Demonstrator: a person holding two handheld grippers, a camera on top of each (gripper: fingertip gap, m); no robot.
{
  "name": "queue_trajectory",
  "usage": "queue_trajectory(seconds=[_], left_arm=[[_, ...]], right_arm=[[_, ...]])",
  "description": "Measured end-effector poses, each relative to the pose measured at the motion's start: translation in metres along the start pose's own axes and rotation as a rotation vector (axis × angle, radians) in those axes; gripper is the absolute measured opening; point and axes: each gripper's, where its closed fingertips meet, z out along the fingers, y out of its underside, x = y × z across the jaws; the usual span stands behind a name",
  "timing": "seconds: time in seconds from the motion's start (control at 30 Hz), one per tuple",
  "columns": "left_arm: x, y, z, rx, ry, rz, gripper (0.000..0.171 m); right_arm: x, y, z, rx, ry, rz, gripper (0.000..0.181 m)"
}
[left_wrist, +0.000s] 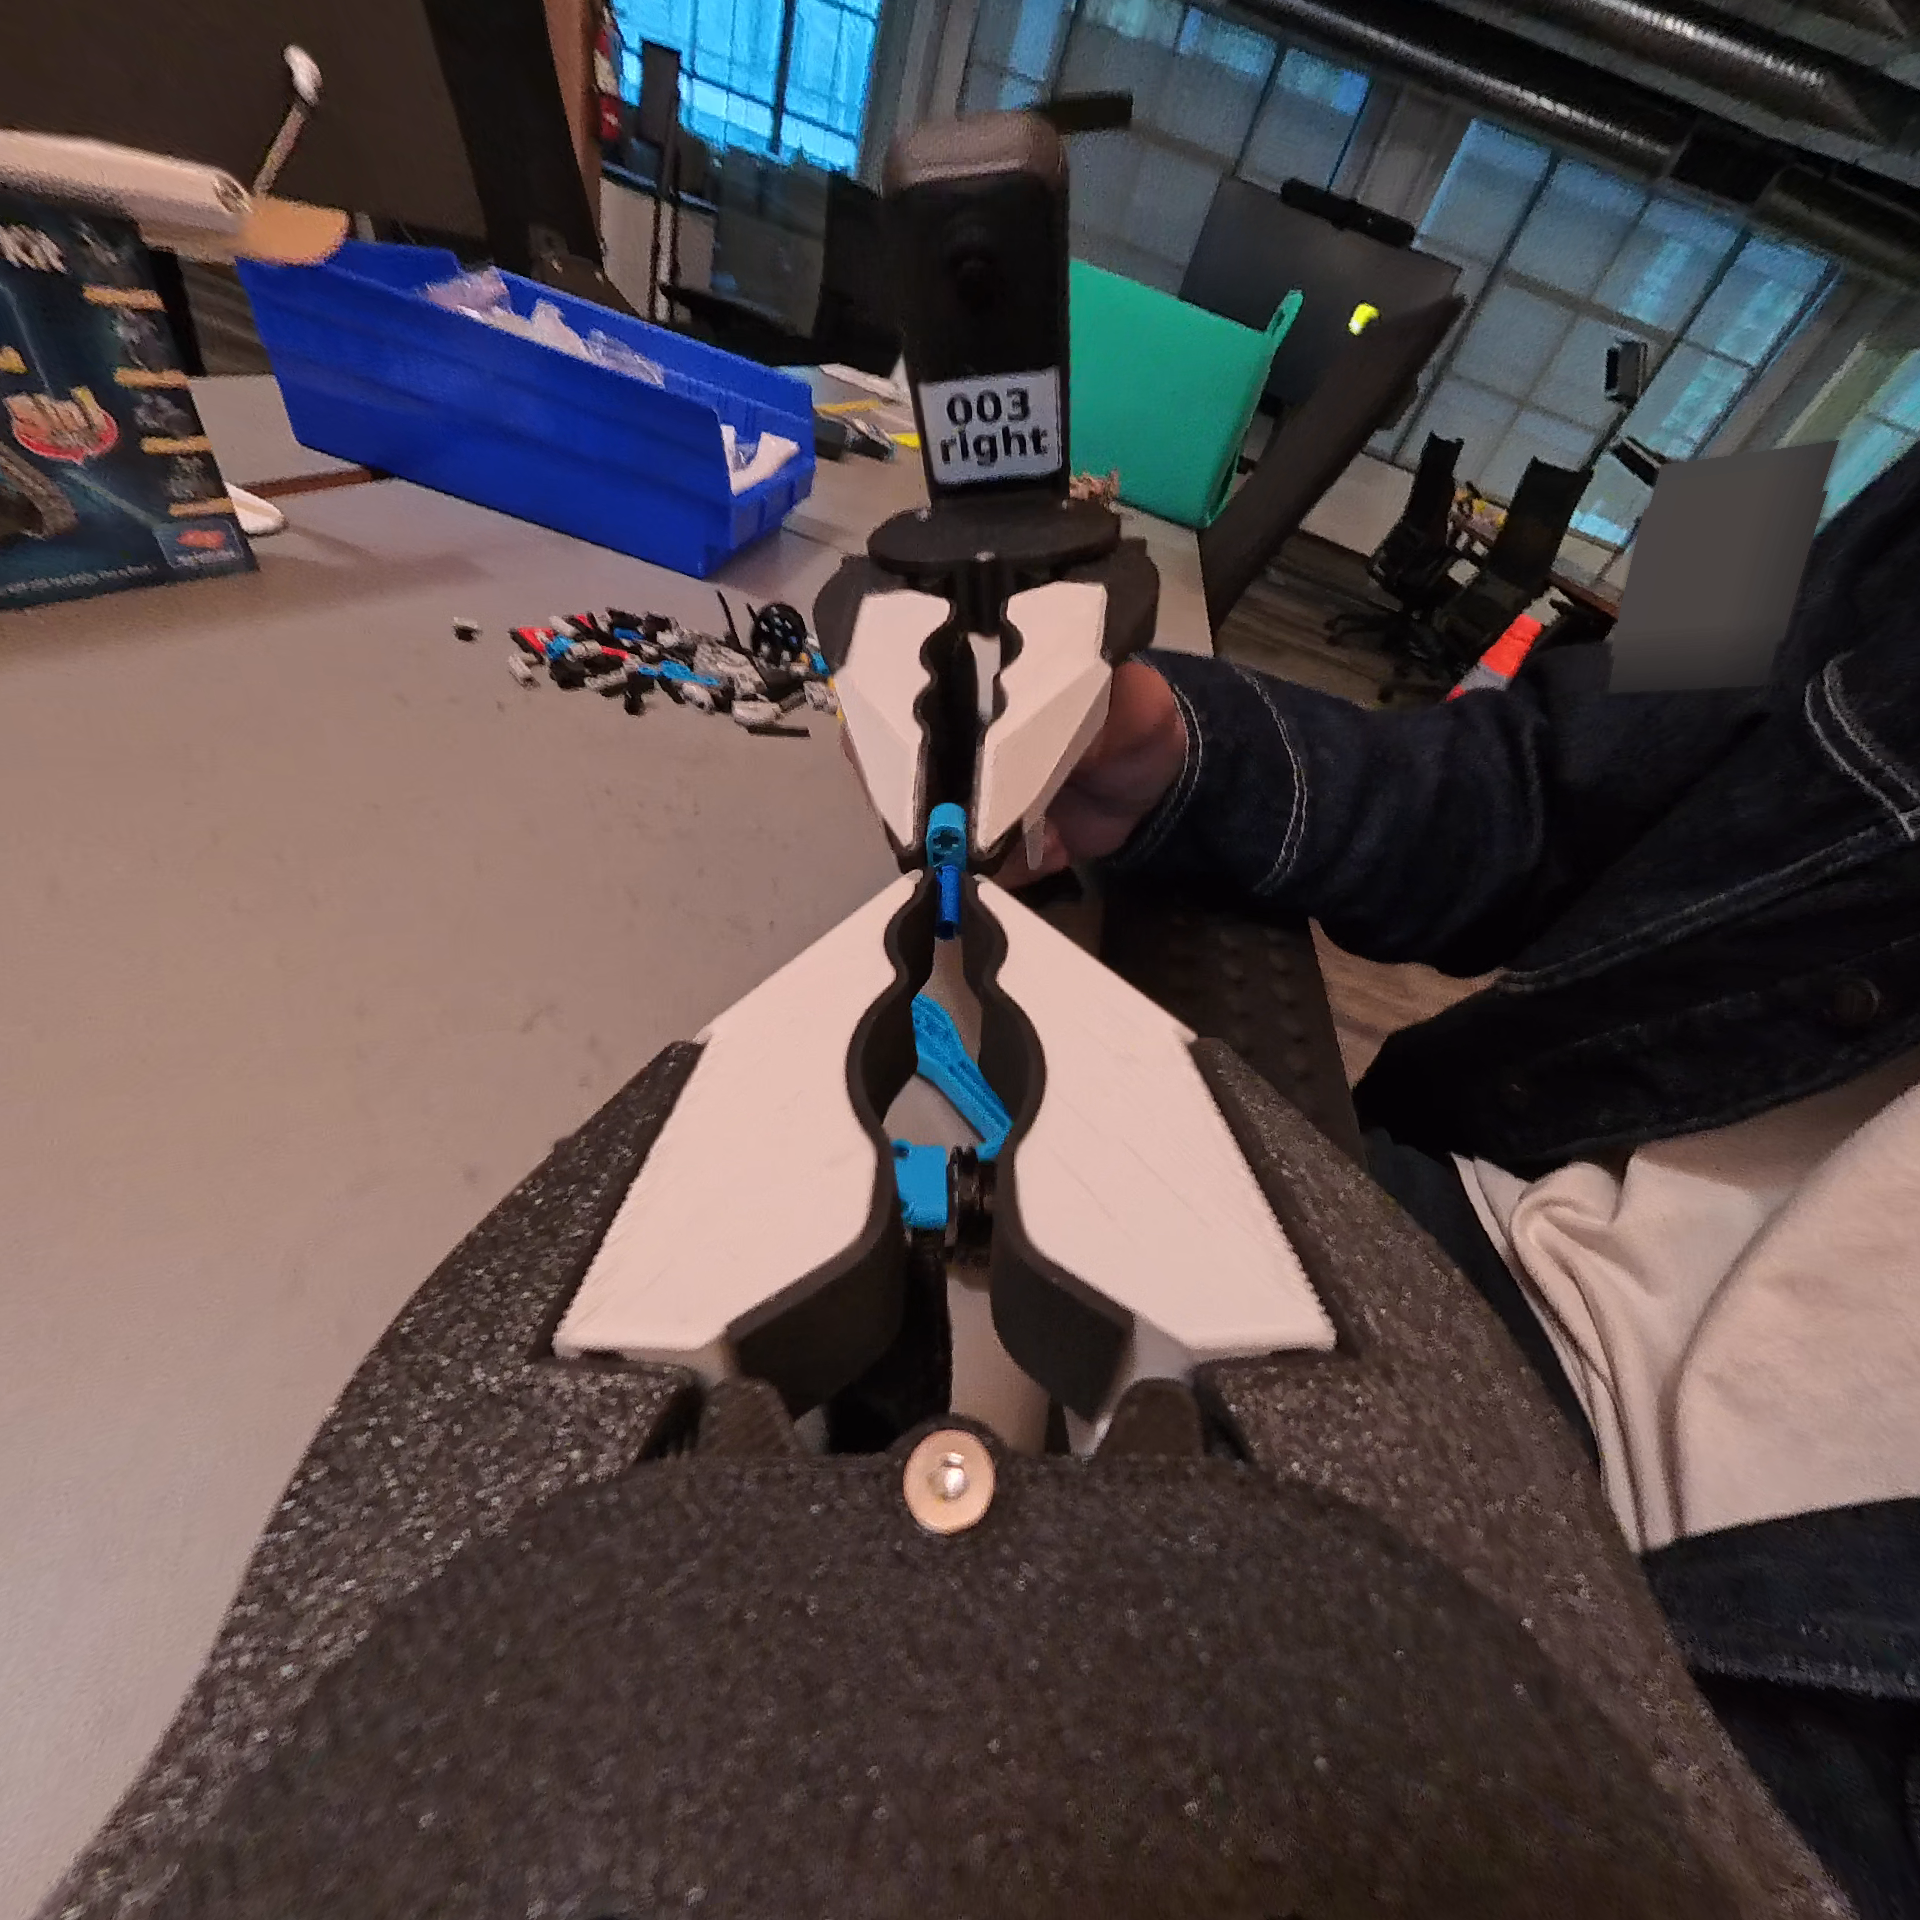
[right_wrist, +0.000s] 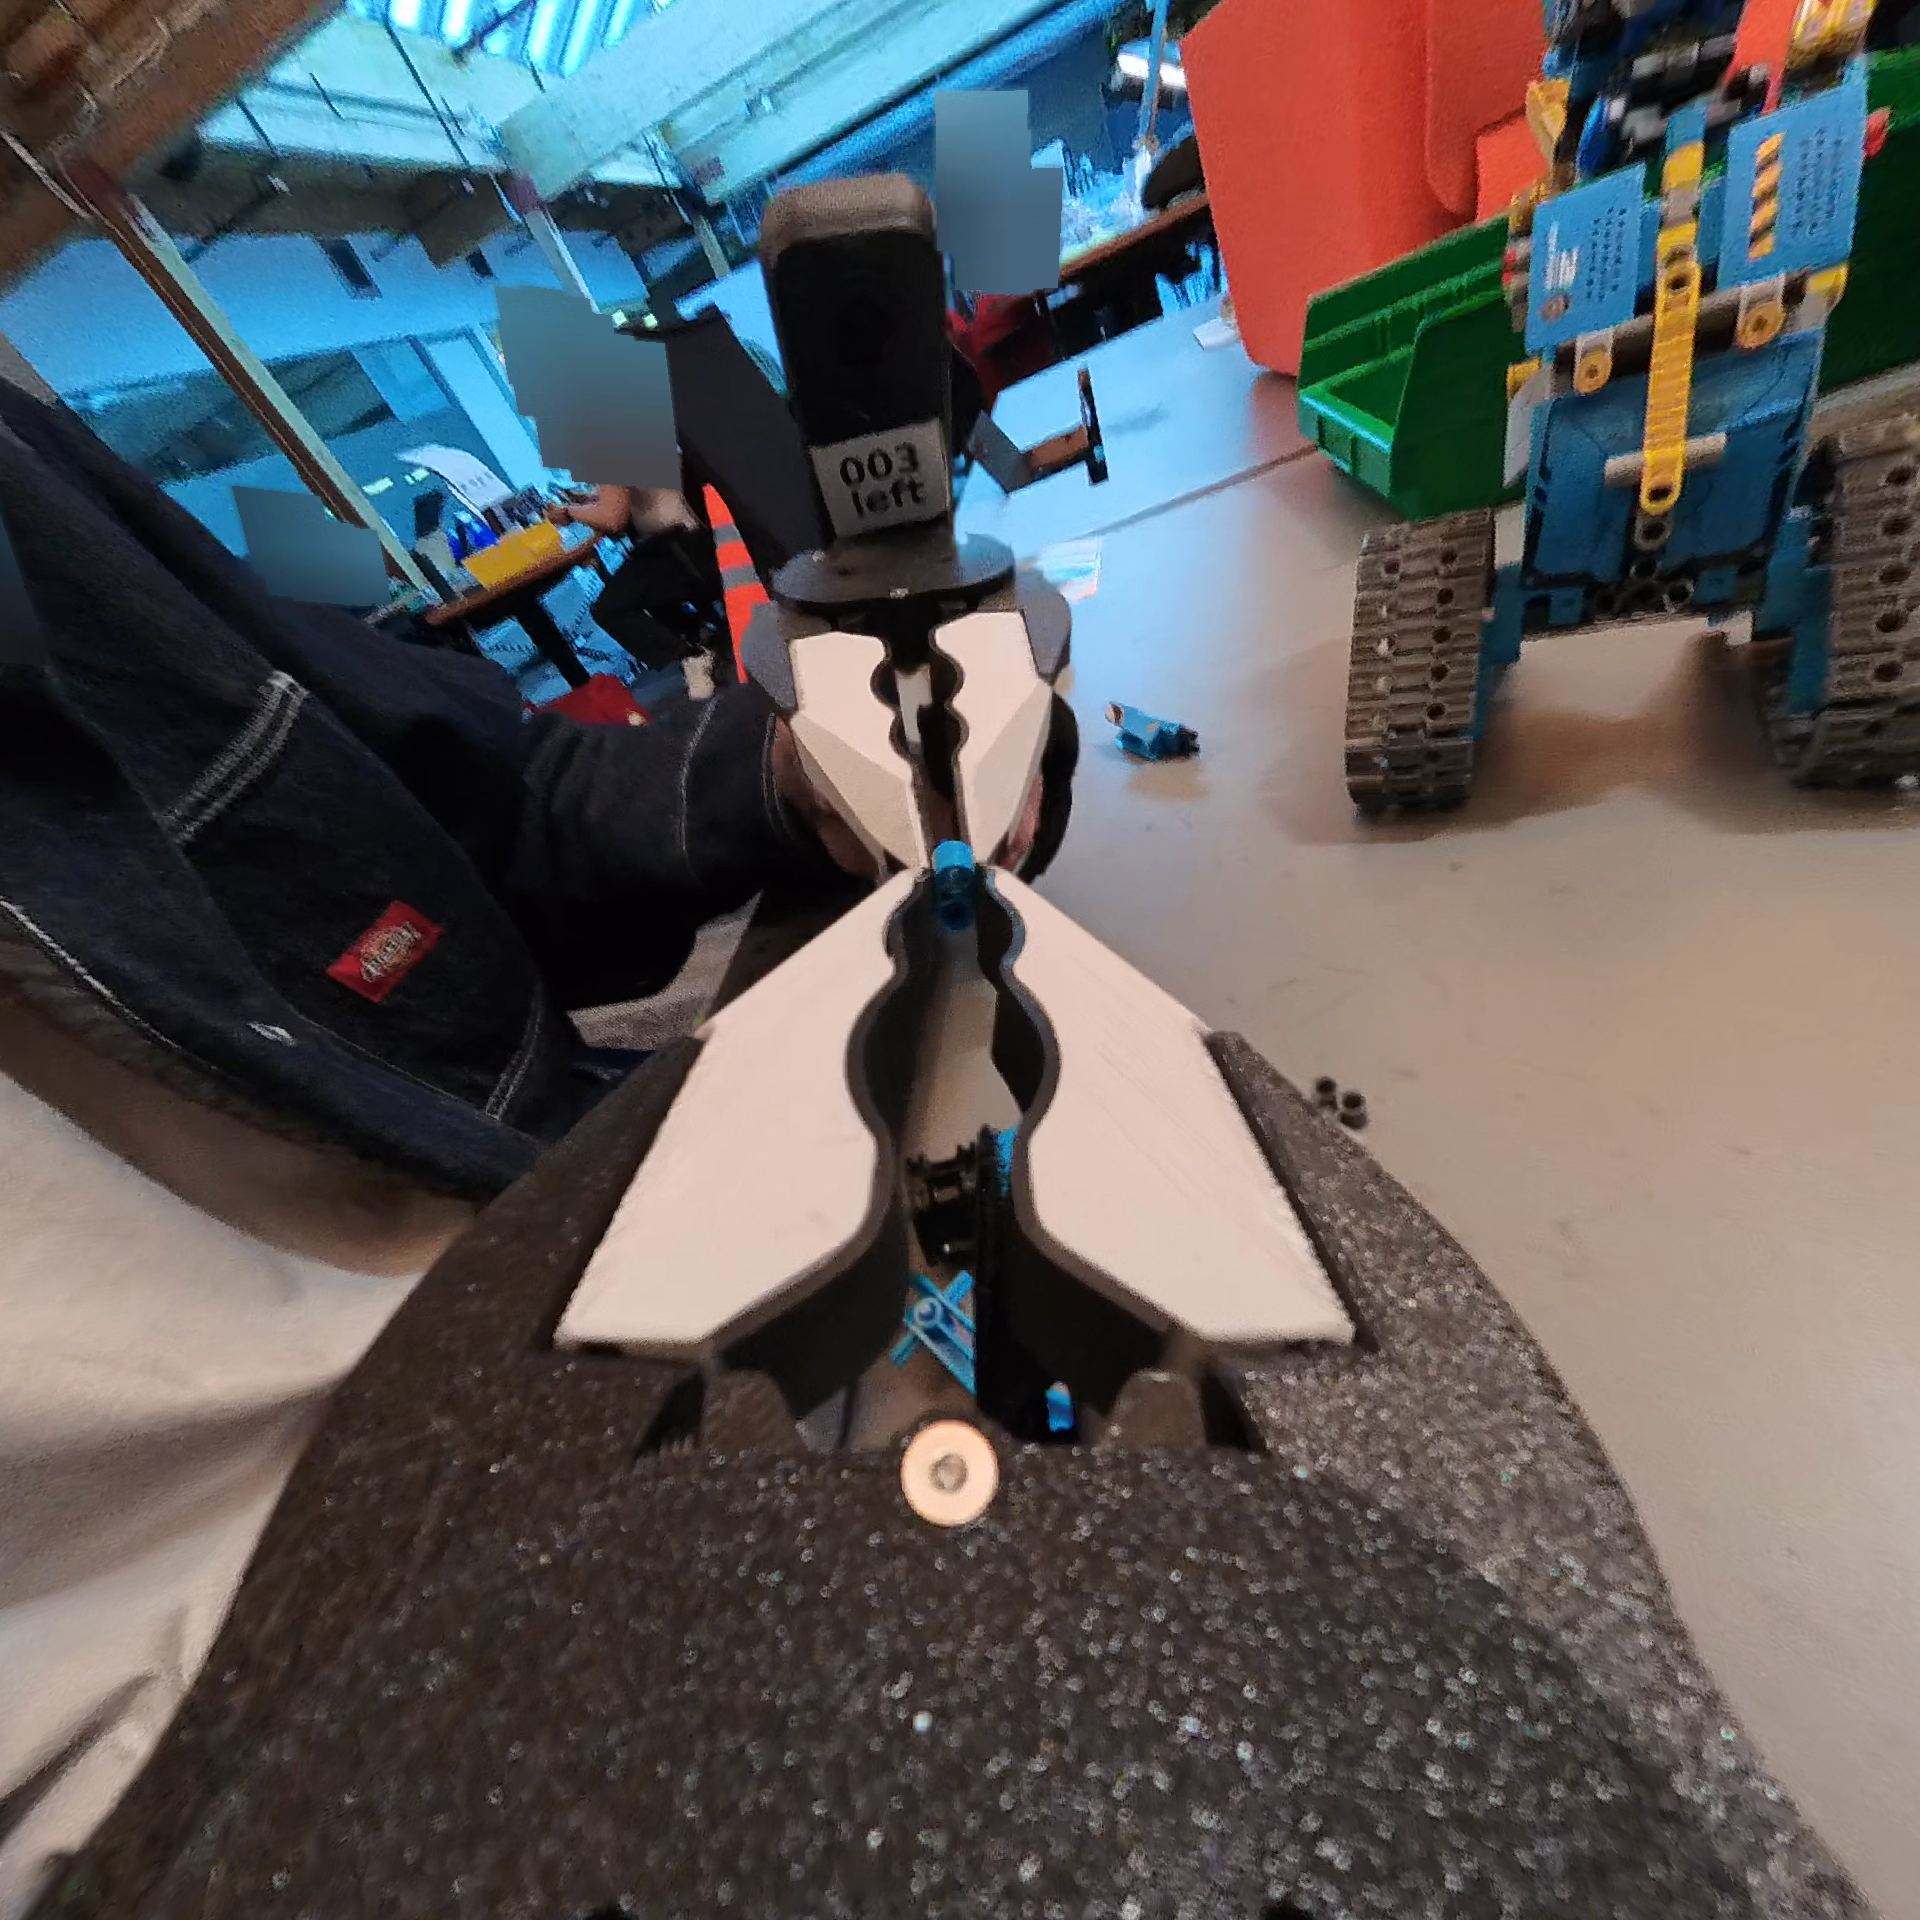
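Left tongs (left_wrist: 943, 896) tip-to-tip with right tongs (left_wrist: 948, 844), both pinching small blue brick pieces: left on a blue pin (left_wrist: 947, 900), right on a blue connector (left_wrist: 945, 834), the two touching. Loose brick pile (left_wrist: 665, 665) and blue bin (left_wrist: 520, 400) farther back on the bench (left_wrist: 312, 935); tracked brick vehicle (right_wrist: 1652, 468) near the far edge.

1. An open-plan workshop or lab-like workspace: large gridded windows (left_wrist: 1621, 270) and exposed ceiling ducts (left_wrist: 1558, 62).
2. Grey worktable (left_wrist: 312, 935) carrying a blue parts bin (left_wrist: 499, 416) and loose building-brick pieces (left_wrist: 665, 665).
3. Black office chairs (left_wrist: 1455, 540) stand farther back.
4. A tracked brick-built vehicle (right_wrist: 1662, 468) stands before a green bin (right_wrist: 1382, 395).
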Motion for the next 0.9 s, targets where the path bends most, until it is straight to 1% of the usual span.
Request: queue_trajectory(seconds=[0.03, 0.07, 0.13, 0.23, 0.27, 0.3, 0.33, 0.37, 0.4, 0.47, 0.5, 0.53, 0.57, 0.6, 0.63, 0.67, 0.73, 0.8, 0.83, 0.87, 0.9], left_arm=[[0.003, -0.005, -0.001, 0.031, 0.001, -0.006, 0.002], [0.005, -0.007, -0.001, 0.046, 0.004, -0.015, 0.002], [0.004, -0.001, 0.000, 0.020, 0.009, -0.029, 0.002], [0.004, 0.000, -0.001, 0.014, -0.012, -0.003, 0.002], [-0.004, -0.011, -0.013, 0.088, -0.039, -0.027, 0.003], [-0.022, -0.030, -0.043, 0.222, -0.080, -0.094, 0.002], [-0.045, -0.040, -0.078, 0.321, -0.152, -0.153, 0.002], [-0.060, -0.044, -0.104, 0.379, -0.218, -0.167, 0.002], [-0.061, -0.043, -0.109, 0.386, -0.228, -0.167, 0.002], [-0.043, -0.034, -0.082, 0.292, -0.165, -0.124, 0.003], [-0.037, -0.026, -0.068, 0.220, -0.151, -0.090, 0.003], [-0.036, -0.017, -0.058, 0.153, -0.167, -0.057, 0.003], [-0.036, -0.008, -0.052, 0.101, -0.184, -0.031, 0.003], [-0.035, -0.001, -0.047, 0.056, -0.186, -0.019, 0.003], [-0.035, 0.007, -0.041, 0.011, -0.183, -0.016, 0.003], [-0.037, 0.014, -0.036, -0.033, -0.197, -0.009, 0.003], [-0.043, 0.025, -0.027, -0.113, -0.247, 0.034, 0.004], [-0.049, 0.032, -0.019, -0.170, -0.303, 0.089, 0.003], [-0.050, 0.033, -0.017, -0.186, -0.328, 0.127, 0.004], [-0.050, 0.034, -0.014, -0.199, -0.347, 0.175, 0.004], [-0.048, 0.034, -0.012, -0.207, -0.365, 0.233, 0.004]], right_arm=[[-0.004, -0.005, -0.001, 0.021, -0.020, -0.015, 0.004], [-0.006, -0.004, -0.001, 0.008, -0.023, -0.028, 0.004], [-0.004, 0.004, -0.001, -0.021, -0.024, -0.008, 0.004], [-0.003, 0.008, -0.004, -0.042, -0.030, -0.013, 0.005], [0.010, 0.002, -0.017, -0.004, 0.027, 0.008, 0.005], [0.025, -0.007, -0.047, 0.066, 0.076, 0.043, 0.005], [0.032, -0.018, -0.079, 0.150, 0.094, 0.069, 0.004], [0.042, -0.015, -0.100, 0.140, 0.158, 0.056, 0.004], [0.053, -0.007, -0.110, 0.097, 0.243, 0.032, 0.005], [0.066, -0.001, -0.119, 0.062, 0.321, 0.066, 0.005], [0.084, 0.010, -0.131, -0.012, 0.445, 0.072, 0.006], [0.109, 0.026, -0.155, -0.114, 0.629, 0.073, 0.006], [0.134, 0.047, -0.193, -0.247, 0.845, 0.089, 0.006], [0.152, 0.069, -0.237, -0.403, 1.042, 0.120, 0.006], [0.159, 0.082, -0.268, -0.504, 1.153, 0.142, 0.006], [0.162, 0.086, -0.287, -0.536, 1.210, 0.159, 0.006], [0.165, 0.084, -0.301, -0.538, 1.248, 0.161, 0.009], [0.165, 0.086, -0.306, -0.539, 1.265, 0.159, 0.024], [0.163, 0.085, -0.310, -0.545, 1.296, 0.147, 0.027], [0.160, 0.077, -0.310, -0.511, 1.321, 0.107, 0.027], [0.154, 0.067, -0.303, -0.455, 1.323, 0.077, 0.028]])
